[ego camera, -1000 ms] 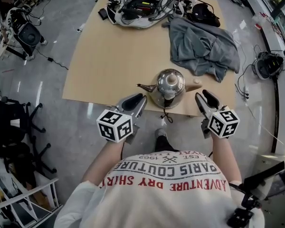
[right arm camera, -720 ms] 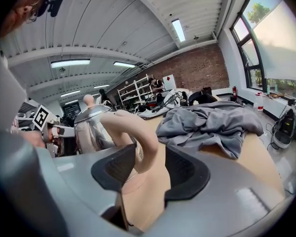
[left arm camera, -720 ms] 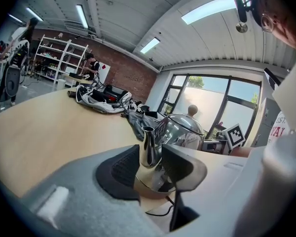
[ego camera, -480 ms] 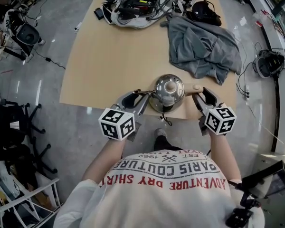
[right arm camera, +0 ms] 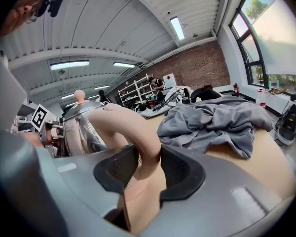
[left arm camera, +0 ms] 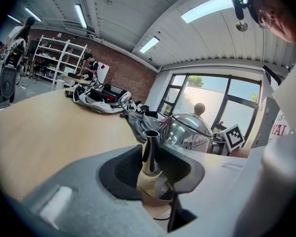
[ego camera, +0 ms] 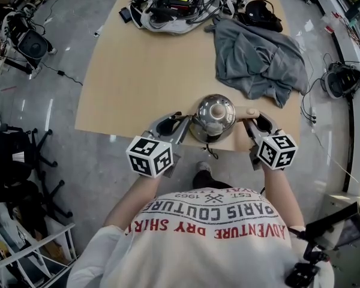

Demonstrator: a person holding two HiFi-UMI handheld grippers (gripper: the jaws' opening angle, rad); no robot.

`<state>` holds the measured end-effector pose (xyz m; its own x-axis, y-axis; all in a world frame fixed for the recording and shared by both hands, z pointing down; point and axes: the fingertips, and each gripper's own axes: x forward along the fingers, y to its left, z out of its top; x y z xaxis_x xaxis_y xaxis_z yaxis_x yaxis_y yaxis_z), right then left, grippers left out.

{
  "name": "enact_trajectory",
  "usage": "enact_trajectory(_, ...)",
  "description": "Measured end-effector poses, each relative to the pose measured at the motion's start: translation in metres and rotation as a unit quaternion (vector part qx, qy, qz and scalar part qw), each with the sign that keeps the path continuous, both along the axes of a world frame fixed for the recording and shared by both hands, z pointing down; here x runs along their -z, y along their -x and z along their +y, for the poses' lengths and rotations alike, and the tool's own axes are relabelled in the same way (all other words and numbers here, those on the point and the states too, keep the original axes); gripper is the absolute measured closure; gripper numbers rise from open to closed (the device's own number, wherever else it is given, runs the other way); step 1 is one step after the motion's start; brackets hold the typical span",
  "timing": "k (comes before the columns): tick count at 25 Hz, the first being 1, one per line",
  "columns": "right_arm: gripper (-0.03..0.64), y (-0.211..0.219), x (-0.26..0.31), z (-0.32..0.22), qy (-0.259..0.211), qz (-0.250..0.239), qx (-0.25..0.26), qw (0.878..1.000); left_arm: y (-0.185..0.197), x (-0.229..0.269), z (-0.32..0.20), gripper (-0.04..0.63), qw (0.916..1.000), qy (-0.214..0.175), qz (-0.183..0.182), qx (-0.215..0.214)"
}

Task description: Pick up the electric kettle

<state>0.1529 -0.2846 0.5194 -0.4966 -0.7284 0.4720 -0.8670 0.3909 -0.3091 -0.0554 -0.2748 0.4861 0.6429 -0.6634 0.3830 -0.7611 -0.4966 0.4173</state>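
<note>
Pale wooden worktop point(ego camera: 138, 71) carries the steel electric kettle point(ego camera: 213, 116) at its near edge, with a crumpled grey garment point(ego camera: 258, 59) lying beyond it. The left tongs point(ego camera: 175, 123) have just been closing and clamp the kettle's spout point(left arm camera: 149, 152) between their pads. The right tongs point(ego camera: 257, 122), closing likewise, grip the beige handle point(right arm camera: 138, 132) on the opposite side.
</note>
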Motion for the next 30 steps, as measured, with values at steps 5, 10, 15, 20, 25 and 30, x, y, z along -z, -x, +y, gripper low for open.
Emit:
enact_trajectory(5,0.482,-0.0007,-0.0007,-0.0008,0.001,-0.008,-0.006,1.000,-0.0008,-0.0001,-0.0009,0.491,1.0000,-0.002,-0.007,-0.004)
enact_trajectory(10,0.482,-0.0007,0.0001,-0.0010,-0.003,-0.018,-0.022,1.000,-0.0009,0.0003,-0.0005,0.493,0.9999,-0.004,-0.010,-0.005)
enact_trajectory(15,0.480,-0.0010,0.0013,-0.0019,-0.008,-0.025,-0.030,0.999,-0.0007,0.0006,-0.0013,0.495,0.9999,-0.006,-0.008,-0.006)
enact_trajectory(20,0.480,-0.0015,0.0021,-0.0018,-0.012,-0.028,-0.031,0.999,-0.0007,0.0000,-0.0010,0.499,1.0000,-0.004,-0.005,-0.001)
enact_trajectory(25,0.480,-0.0014,0.0066,-0.0033,-0.020,-0.031,-0.032,0.999,-0.0002,0.0017,-0.0009,0.500,1.0000,-0.001,-0.002,0.006)
enact_trajectory(30,0.479,-0.0012,0.0083,-0.0031,-0.021,-0.044,-0.036,0.998,0.0005,0.0047,-0.0025,0.502,1.0000,-0.003,0.000,0.008)
